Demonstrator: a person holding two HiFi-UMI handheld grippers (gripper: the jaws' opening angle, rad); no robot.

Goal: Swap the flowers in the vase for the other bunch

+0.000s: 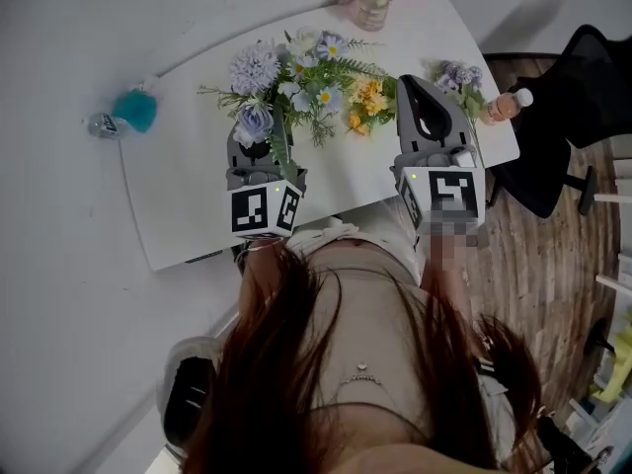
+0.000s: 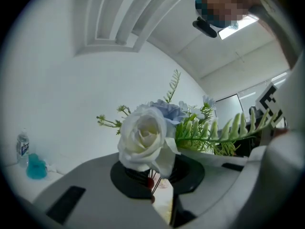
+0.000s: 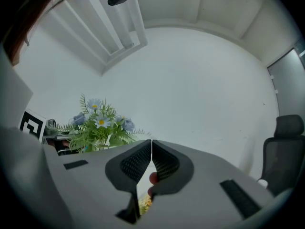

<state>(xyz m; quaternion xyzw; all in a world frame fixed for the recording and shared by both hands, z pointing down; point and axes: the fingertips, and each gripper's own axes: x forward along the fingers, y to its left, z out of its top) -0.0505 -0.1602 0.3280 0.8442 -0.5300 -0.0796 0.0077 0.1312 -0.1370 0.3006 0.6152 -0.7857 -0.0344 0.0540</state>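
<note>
Over the white table (image 1: 188, 186), the left gripper (image 1: 259, 138) holds a big bunch of flowers (image 1: 306, 82). Its jaws are almost shut, and they squeeze the thin stems of the bunch. In the left gripper view a white rose (image 2: 143, 140) sits right above the jaws, and a long green fern leaf (image 2: 228, 130) sticks out to the side. The bunch also has blue, purple and yellow flowers.

The right gripper (image 1: 415, 92) is just beside the big bunch, on its right. Its jaws are pressed together and hold nothing.

A smaller bunch of purple flowers (image 1: 457, 77) lies on the table near the right edge. A bottle with a peach-colored drink (image 1: 506, 105) lies next to it. A small pale jar (image 1: 373, 3) stands at the far edge of the table, well apart from both bunches. It is too small to tell what is in it.

A black chair (image 1: 583, 77) stands to the right of the table. Off to the left there is a fluffy teal thing (image 1: 136, 112) with a small water bottle (image 1: 102, 124) beside it.
</note>
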